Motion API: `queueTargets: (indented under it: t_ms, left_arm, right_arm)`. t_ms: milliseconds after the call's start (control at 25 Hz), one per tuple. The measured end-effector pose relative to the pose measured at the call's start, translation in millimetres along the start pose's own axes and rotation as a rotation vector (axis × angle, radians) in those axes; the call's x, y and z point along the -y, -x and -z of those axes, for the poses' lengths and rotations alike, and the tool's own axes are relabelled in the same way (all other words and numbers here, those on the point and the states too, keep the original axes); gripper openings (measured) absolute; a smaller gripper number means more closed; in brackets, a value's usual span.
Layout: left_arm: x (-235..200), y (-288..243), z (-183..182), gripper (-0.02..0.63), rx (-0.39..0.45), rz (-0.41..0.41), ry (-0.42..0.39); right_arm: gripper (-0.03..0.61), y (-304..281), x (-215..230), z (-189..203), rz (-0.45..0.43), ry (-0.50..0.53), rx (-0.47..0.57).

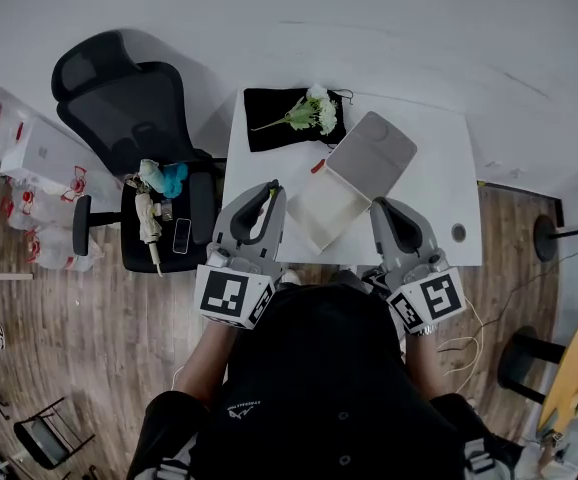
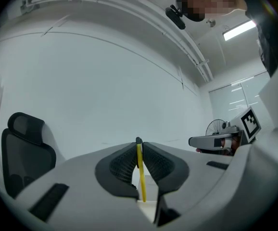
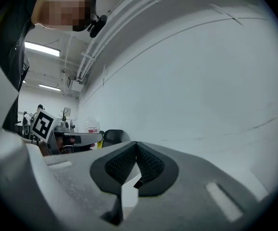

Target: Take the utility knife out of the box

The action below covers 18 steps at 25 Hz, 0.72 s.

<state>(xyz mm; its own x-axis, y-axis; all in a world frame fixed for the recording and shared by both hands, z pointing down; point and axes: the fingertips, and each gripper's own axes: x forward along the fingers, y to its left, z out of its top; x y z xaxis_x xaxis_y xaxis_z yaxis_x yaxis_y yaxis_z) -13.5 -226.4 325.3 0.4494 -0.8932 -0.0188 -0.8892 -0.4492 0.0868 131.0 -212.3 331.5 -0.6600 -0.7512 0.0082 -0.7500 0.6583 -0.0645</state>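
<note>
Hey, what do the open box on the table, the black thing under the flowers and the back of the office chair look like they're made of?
Box: likely cardboard, matte off-white, with thin straight walls and a flat hinged lid.
Black cloth under the flowers: probably fabric, since it is dull and lies flat and limp.
Chair back: seems to be black mesh on a plastic frame, with a faint weave.

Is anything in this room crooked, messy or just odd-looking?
The white box sits crooked on the table, its lid lying open behind it. Odds and ends are heaped on the office chair seat. The left tongs pinch a thin yellow strip, probably the knife. Nothing looks spilled or broken.
</note>
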Motion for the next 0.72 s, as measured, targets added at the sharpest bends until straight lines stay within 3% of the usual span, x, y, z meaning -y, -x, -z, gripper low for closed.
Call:
queueTargets:
  t_ms: [440,720]
  left_arm:
    - [5,-5,-40,0.043,0.087,0.027,-0.017]
    - [8,-2,-38,0.043,0.084,0.032,-0.023]
  right_arm:
    - [0.005,-3,0,-35,-0.018,0.063,0.057]
    - [0.004,-2,-2,-40,-0.018,0.057,0.072]
